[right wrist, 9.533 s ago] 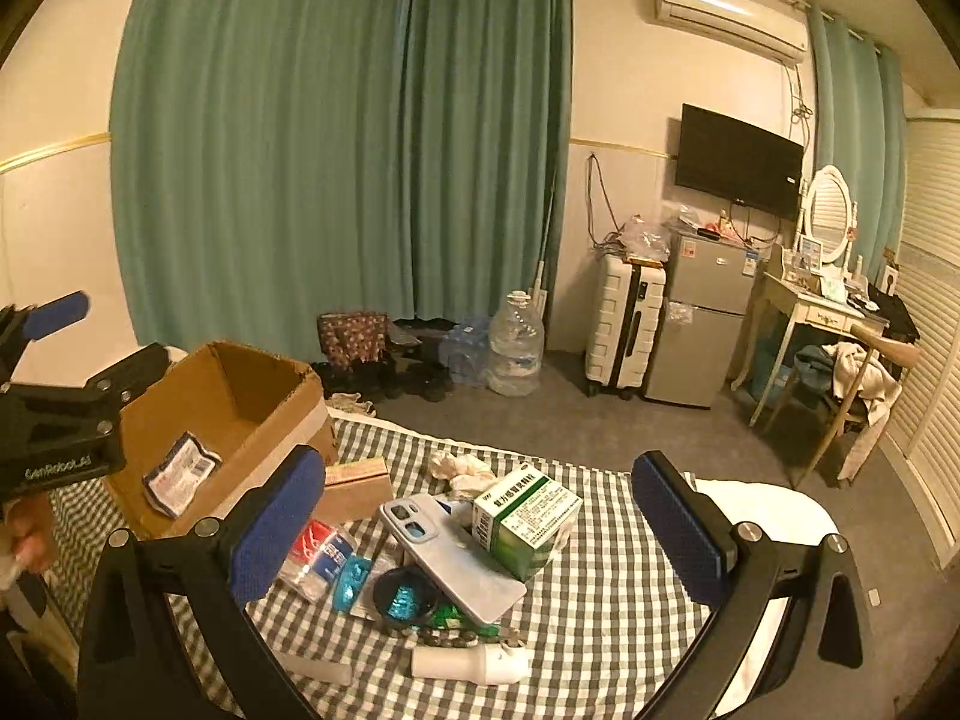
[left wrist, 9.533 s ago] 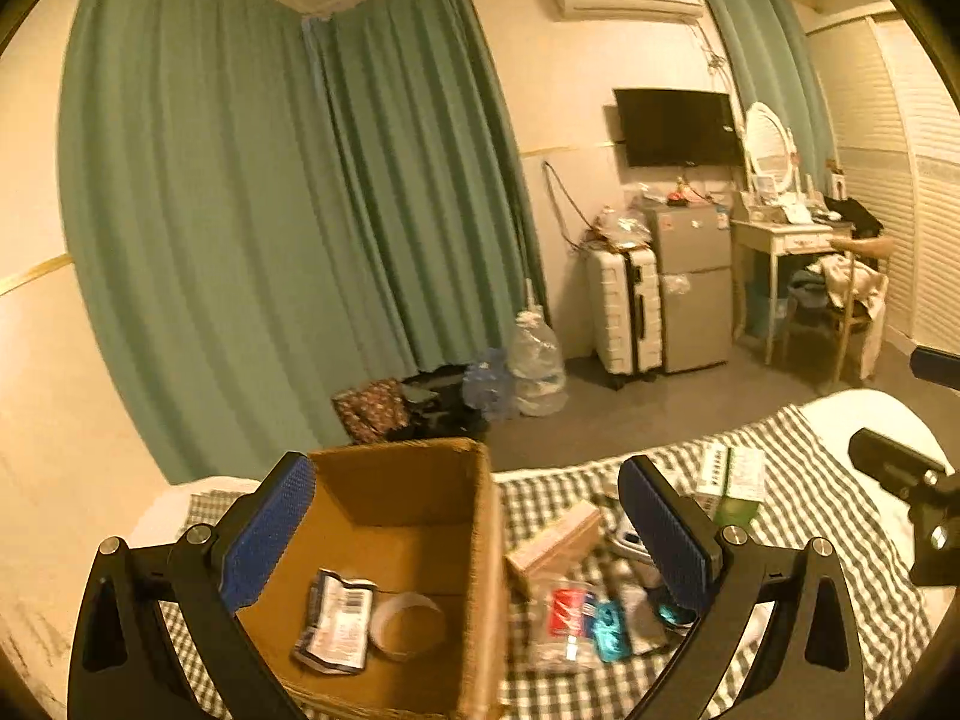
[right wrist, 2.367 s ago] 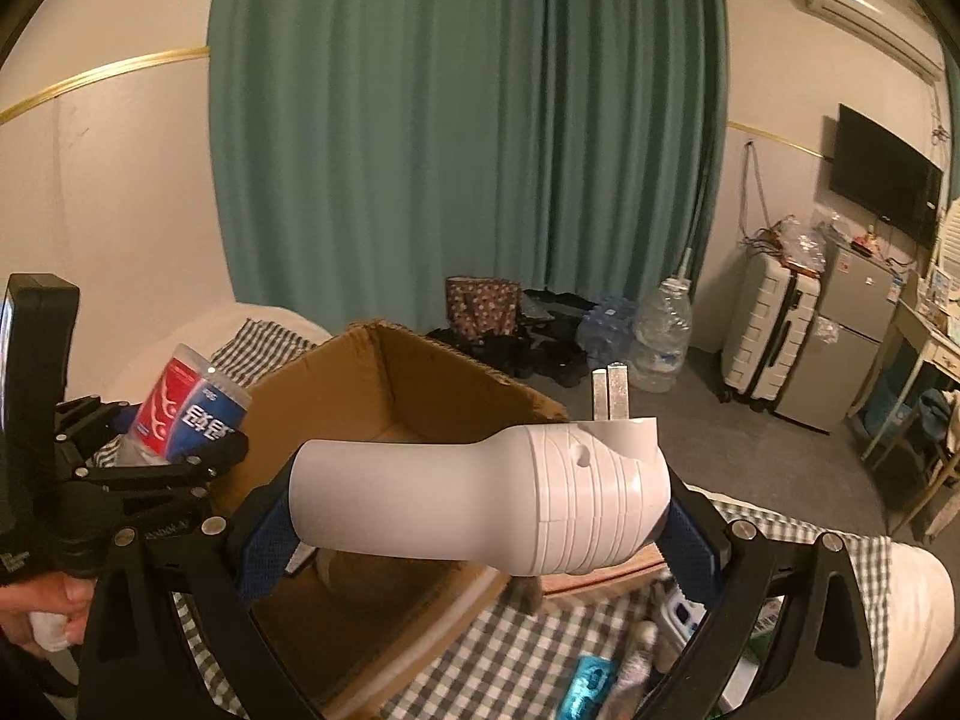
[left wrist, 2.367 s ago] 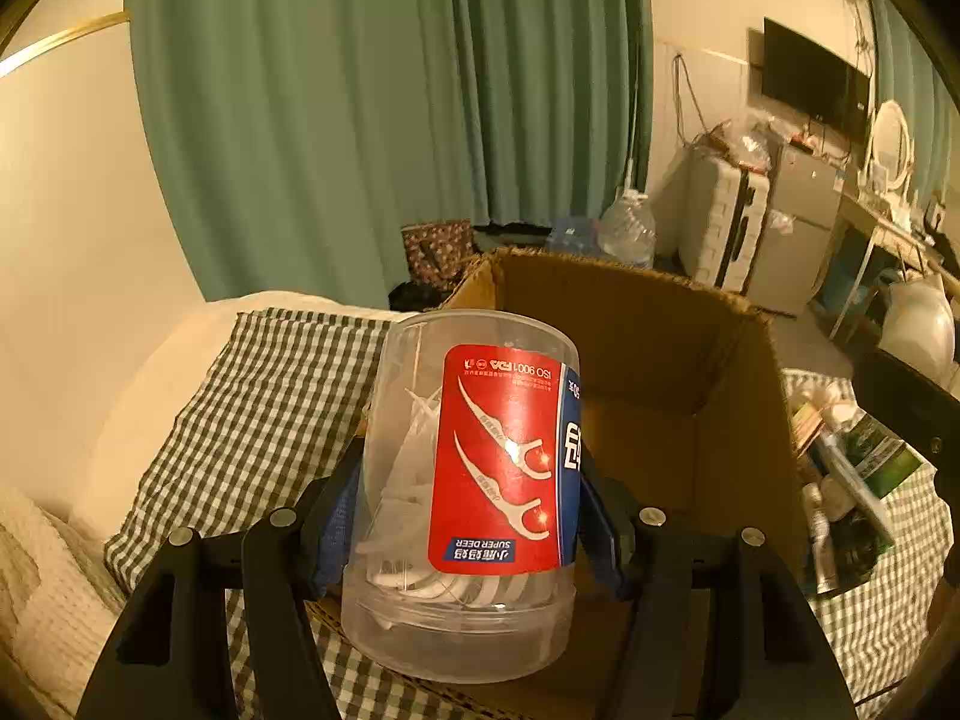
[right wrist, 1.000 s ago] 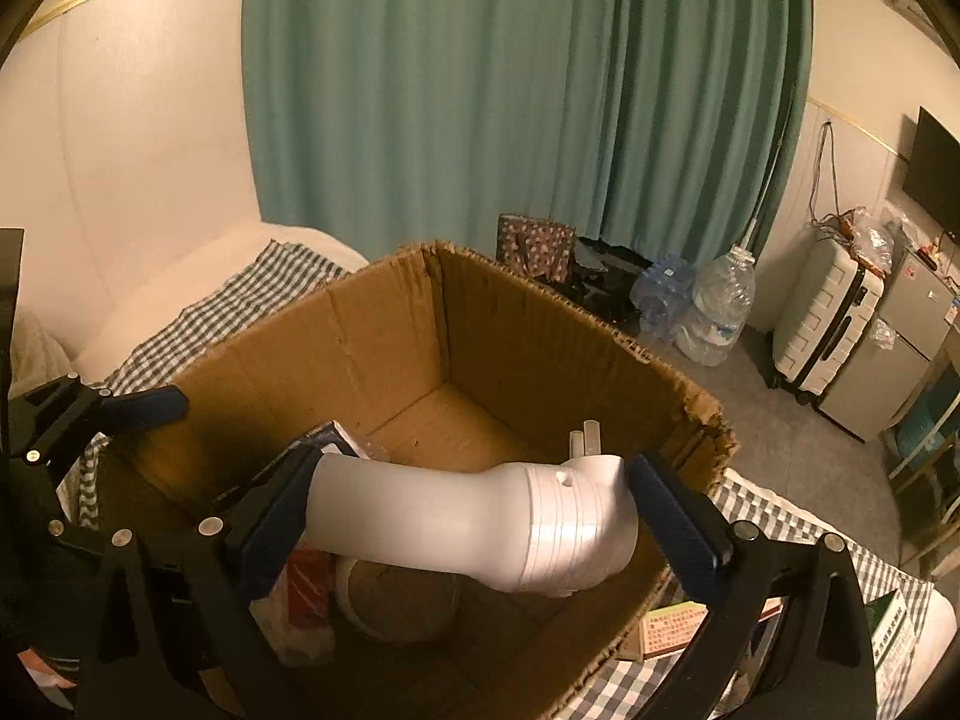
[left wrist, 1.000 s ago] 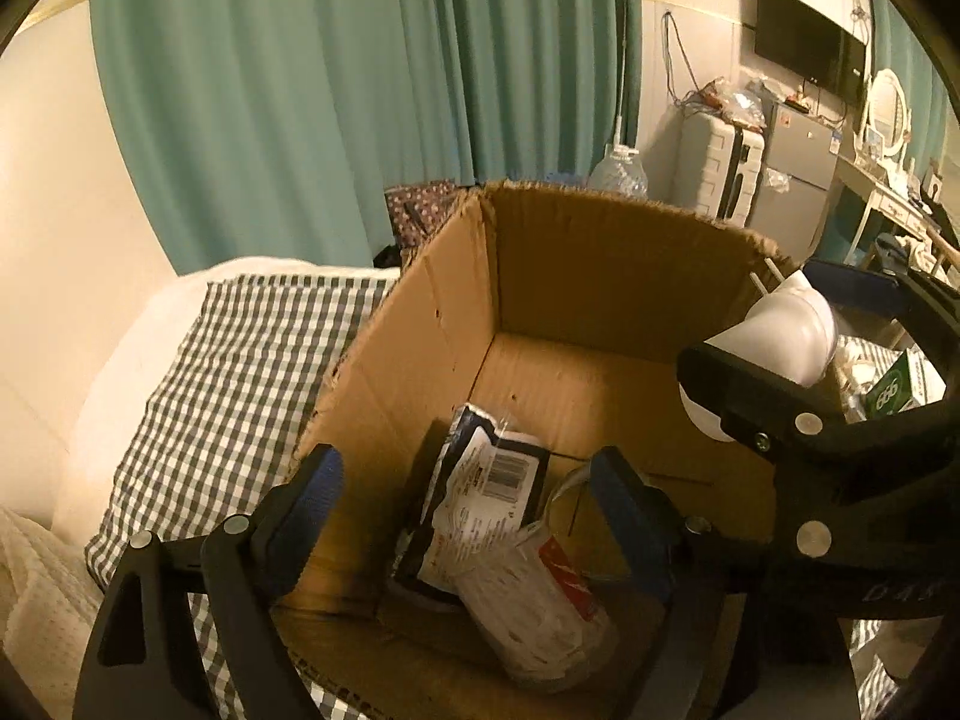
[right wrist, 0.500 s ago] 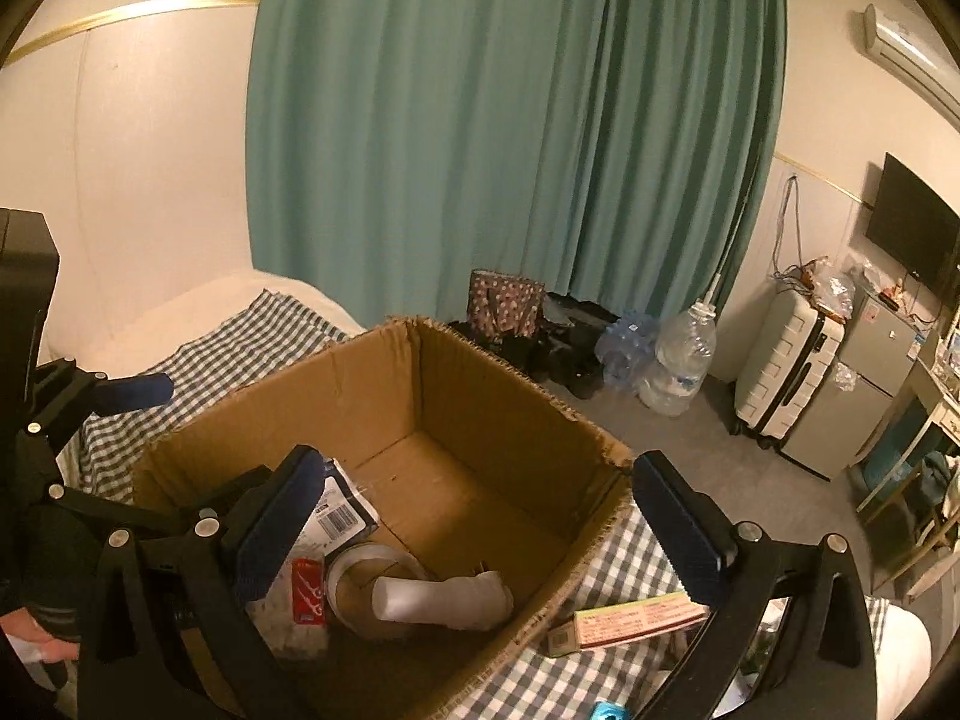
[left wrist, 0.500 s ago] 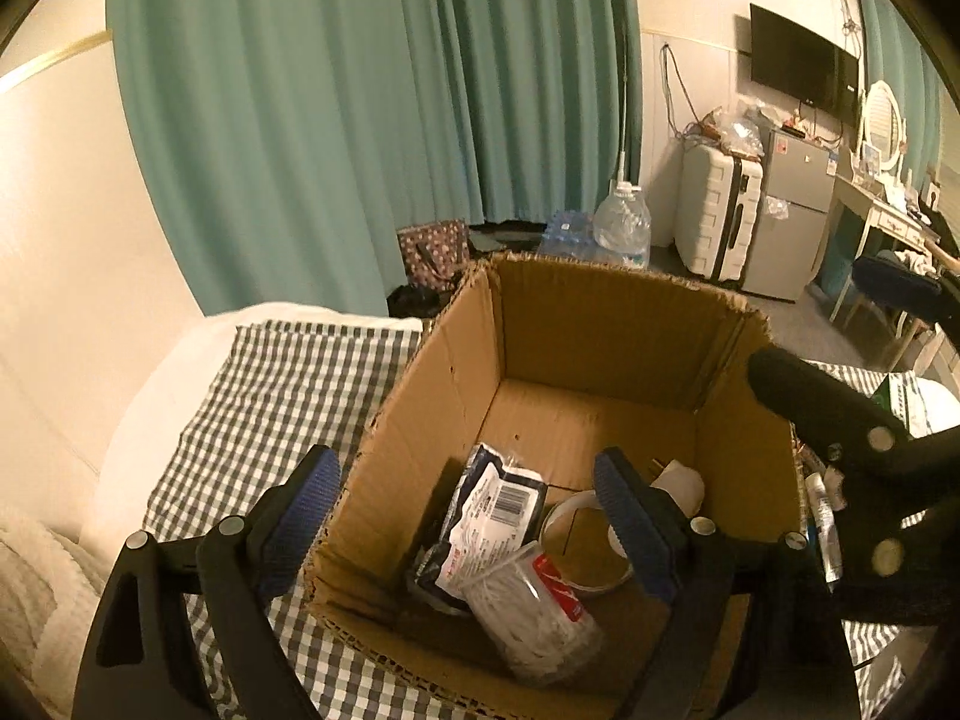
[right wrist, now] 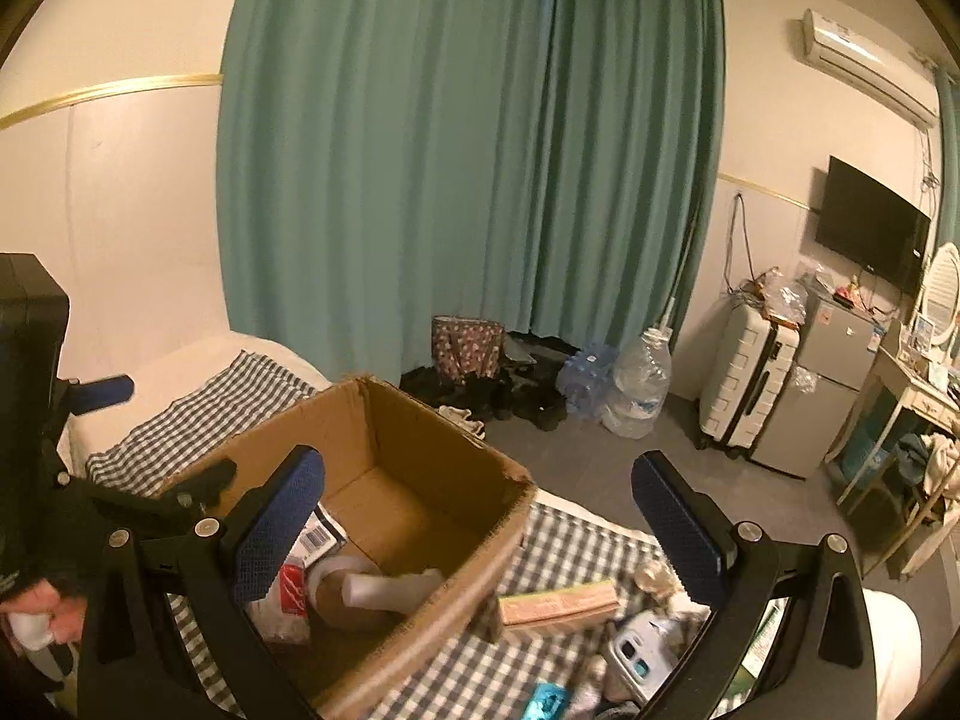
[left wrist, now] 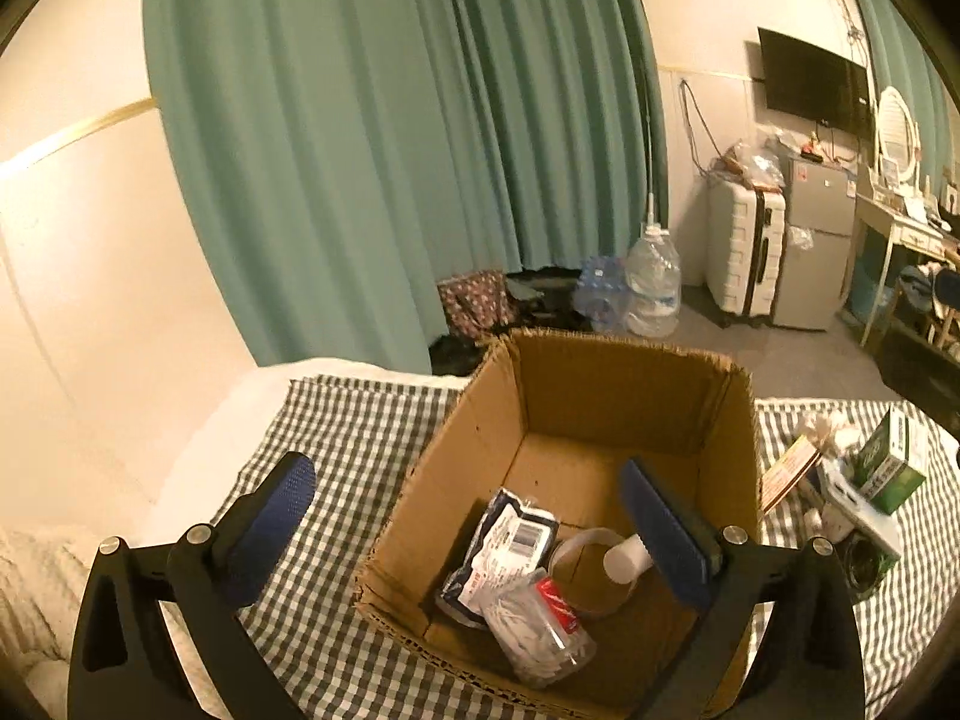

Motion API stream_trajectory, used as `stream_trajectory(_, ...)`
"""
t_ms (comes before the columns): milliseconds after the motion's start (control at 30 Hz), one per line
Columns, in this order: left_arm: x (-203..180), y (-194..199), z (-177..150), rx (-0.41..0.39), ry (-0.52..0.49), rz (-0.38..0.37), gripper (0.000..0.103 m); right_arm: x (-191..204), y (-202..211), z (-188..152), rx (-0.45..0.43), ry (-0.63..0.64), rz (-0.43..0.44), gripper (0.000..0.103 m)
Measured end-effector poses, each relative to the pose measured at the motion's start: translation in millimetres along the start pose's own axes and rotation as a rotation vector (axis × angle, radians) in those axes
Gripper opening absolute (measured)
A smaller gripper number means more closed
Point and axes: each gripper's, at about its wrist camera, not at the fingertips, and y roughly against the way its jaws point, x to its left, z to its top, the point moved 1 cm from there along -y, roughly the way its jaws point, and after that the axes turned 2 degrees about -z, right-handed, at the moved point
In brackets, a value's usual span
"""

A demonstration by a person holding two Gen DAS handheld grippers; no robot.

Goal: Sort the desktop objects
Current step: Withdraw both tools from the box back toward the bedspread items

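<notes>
Both tools empty now. My left tool [left wrist: 462, 516] is still spreading its jaws, nothing between them; the floss-pick jar [left wrist: 543, 630] it gripped earlier lies on its side in the cardboard box [left wrist: 606, 384], below the tool. My right tool [right wrist: 477, 525] stands released too; the white bottle [right wrist: 390, 591] it carried a second ago lies in the box, just below its left pad. Left view alone shows the green carton [left wrist: 888, 462] right of the box. Right view alone shows the left tool's holder hand [right wrist: 36, 612] and a phone [right wrist: 636, 654] on the checked bed cover [right wrist: 564, 546].
</notes>
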Motion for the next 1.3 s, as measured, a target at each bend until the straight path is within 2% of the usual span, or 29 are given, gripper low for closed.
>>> stream_trajectory(200, -8.4, 26.4, 8.1, -0.06, 0.039, -0.034, 0.103, -23.4, 31.0, -4.4, -0.018, 0.001, -0.046, 0.103)
stream_trajectory(600, -61.5, 77.9, 15.0, -0.15, -0.044, -0.052, 0.103, -79.2, 72.9, -19.5, -0.021, -0.074, -0.142, 0.103)
stream_trajectory(767, -79.6, 90.7, 16.5, -0.161, -0.029, -0.097, 0.103, -98.4, 84.7, -28.1, -0.018, -0.099, -0.186, 0.103)
stream_trajectory(967, -112.7, 102.7, 14.3, -0.184, -0.074, -0.123, 0.103, -124.4, 99.4, -39.7, -0.017, -0.131, -0.22, 0.103)
stream_trajectory(1300, -158.3, 99.7, -0.6, -0.15, -0.119, -0.199, 0.103, -154.2, 107.3, -61.9, 0.001, -0.166, -0.264, 0.103)
